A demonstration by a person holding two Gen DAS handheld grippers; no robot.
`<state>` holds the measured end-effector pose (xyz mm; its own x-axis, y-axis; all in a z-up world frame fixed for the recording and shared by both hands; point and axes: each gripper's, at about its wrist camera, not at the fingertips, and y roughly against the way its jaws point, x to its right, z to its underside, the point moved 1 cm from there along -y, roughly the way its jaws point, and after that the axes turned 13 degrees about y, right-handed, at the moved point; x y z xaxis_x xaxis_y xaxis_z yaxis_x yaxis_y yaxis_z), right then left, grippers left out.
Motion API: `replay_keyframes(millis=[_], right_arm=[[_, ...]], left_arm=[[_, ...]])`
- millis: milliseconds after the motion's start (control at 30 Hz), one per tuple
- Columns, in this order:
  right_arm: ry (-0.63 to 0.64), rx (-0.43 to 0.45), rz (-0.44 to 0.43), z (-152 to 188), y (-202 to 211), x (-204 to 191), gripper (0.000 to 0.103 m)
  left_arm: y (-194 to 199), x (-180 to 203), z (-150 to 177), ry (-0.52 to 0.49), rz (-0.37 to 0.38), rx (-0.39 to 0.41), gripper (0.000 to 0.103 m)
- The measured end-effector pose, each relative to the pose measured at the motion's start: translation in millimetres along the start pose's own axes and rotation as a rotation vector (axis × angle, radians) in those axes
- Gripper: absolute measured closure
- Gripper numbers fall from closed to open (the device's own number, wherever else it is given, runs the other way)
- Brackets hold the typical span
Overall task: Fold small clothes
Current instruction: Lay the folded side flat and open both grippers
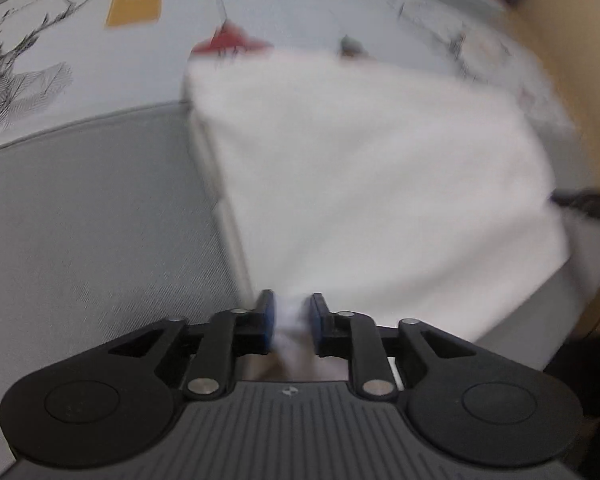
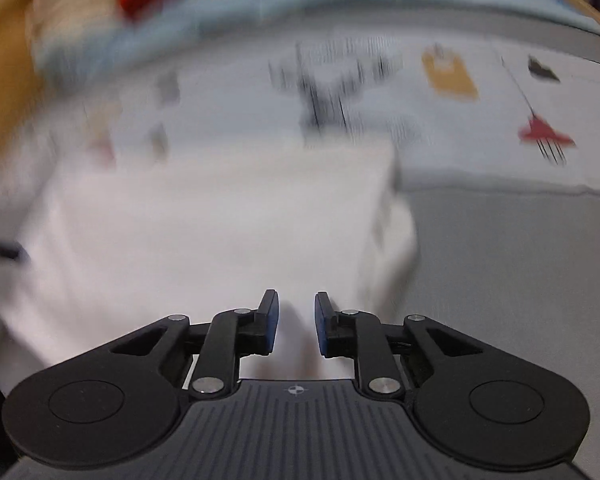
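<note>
The left gripper [image 1: 291, 320] points steeply downward, its black linkage arms spread to either side and its two blue-padded fingers [image 1: 267, 320] standing close together and parallel. A bunched tuck of the white cloth [image 1: 360, 180] fills the narrow gap, touching both pads. The right gripper [image 2: 297, 324] is tipped down in much the same way. Its blue pads [image 2: 273, 326] are slightly parted, and a soft ridge of the same cloth lies in the gap without clearly pressing against either pad. Both views are blurred.

White garment [image 1: 372, 184], grey sheet [image 1: 100, 216]
</note>
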<state>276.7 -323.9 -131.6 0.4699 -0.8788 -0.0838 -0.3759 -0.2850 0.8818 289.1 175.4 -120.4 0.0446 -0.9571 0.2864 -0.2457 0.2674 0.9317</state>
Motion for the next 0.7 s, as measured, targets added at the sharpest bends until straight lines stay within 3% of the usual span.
replay_keyframes(millis=[100, 200, 267, 333, 433, 500, 567, 700], right_arm=[[0.0, 0.012, -0.004, 17.4, 14.2, 0.8, 0.083], [-0.087, 0.022, -0.005, 28.0, 29.9, 9.1, 0.082], [-0.087, -0.026, -0.017, 36.8, 27.1, 7.5, 0.08], [-0.034, -0.115, -0.012, 47.3, 18.4, -1.0, 0.08], [0.051, -0.182, 0.033, 57.6, 13.2, -10.6, 0.08], [-0.009, -0.163, 0.005, 58.1, 19.0, -3.9, 0.098], [-0.033, -0.152, -0.02, 59.1, 22.3, 0.3, 0.098], [-0.029, -0.179, -0.024, 61.7, 23.7, 1.5, 0.099]], left_arm=[[20.1, -3.9, 5.3, 0.059, 0.034, 0.034, 0.083], [27.6, 1.7, 18.7, 0.032, 0.068, 0.018, 0.083], [12.0, 7.8, 29.7, -0.016, -0.003, -0.061, 0.083], [-4.1, 10.8, 43.4, -0.084, -0.127, -0.129, 0.079], [4.6, 12.3, 43.0, -0.072, -0.112, -0.105, 0.084], [10.2, 9.6, 42.3, -0.052, -0.075, -0.097, 0.096], [-0.1, 7.8, 49.1, -0.075, -0.12, -0.156, 0.098], [8.1, 12.1, 47.0, -0.089, -0.128, -0.147, 0.097]])
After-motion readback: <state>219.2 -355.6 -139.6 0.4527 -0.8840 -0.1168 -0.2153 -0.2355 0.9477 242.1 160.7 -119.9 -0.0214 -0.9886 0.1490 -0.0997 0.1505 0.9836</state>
